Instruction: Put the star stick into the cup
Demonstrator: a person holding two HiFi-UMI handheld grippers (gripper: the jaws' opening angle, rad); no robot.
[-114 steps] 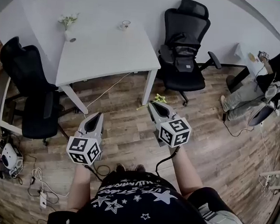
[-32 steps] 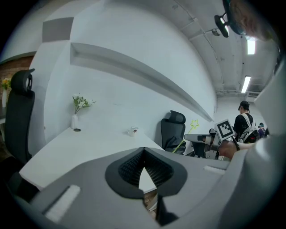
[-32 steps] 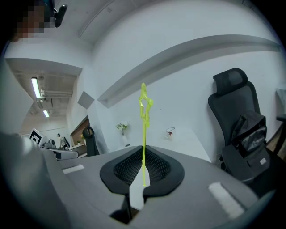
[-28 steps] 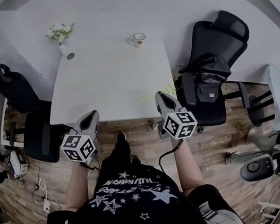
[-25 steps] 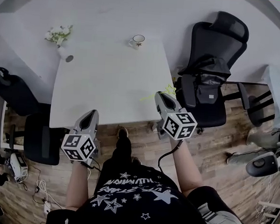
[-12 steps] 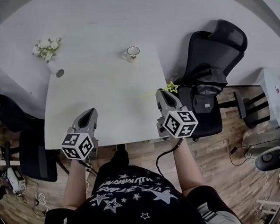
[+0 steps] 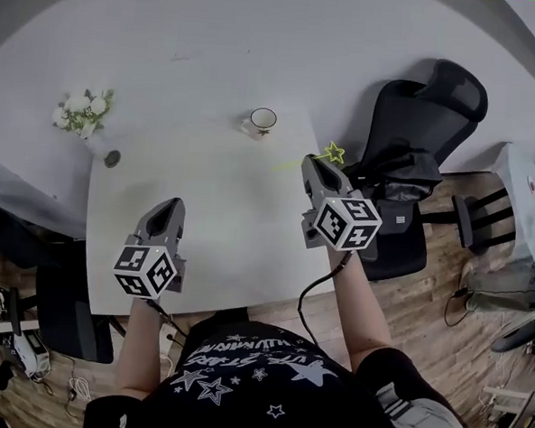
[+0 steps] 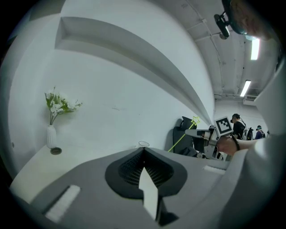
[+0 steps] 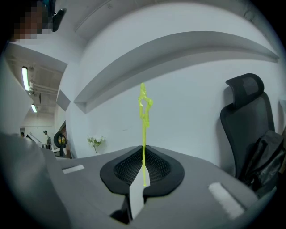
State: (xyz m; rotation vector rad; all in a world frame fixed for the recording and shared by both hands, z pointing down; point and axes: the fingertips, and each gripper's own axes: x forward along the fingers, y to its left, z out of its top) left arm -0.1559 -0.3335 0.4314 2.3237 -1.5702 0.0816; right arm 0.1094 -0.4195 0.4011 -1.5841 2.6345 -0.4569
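A white cup (image 7: pixel 262 120) stands near the far edge of the white table (image 7: pixel 213 214); in the left gripper view only its rim (image 8: pixel 143 144) shows above the jaws. My right gripper (image 7: pixel 317 164) hovers over the table's right side, shut on the thin yellow-green star stick (image 7: pixel 333 154). The star end points to the right and the stem runs left, short of the cup. In the right gripper view the star stick (image 9: pixel 143 117) rises straight out of the closed jaws of the right gripper (image 9: pixel 143 150). My left gripper (image 7: pixel 165 210) hangs over the table's left part, shut and empty.
A white vase of flowers (image 7: pixel 78 116) stands at the table's far left corner, with a small dark round thing (image 7: pixel 114 158) beside it. A black office chair (image 7: pixel 424 128) is right of the table, close to my right arm. The wall runs behind the table.
The person has walked up to the table. Both grippers, earlier over the floor at the table's near edge, are now over the tabletop. The right gripper still holds the star stick.
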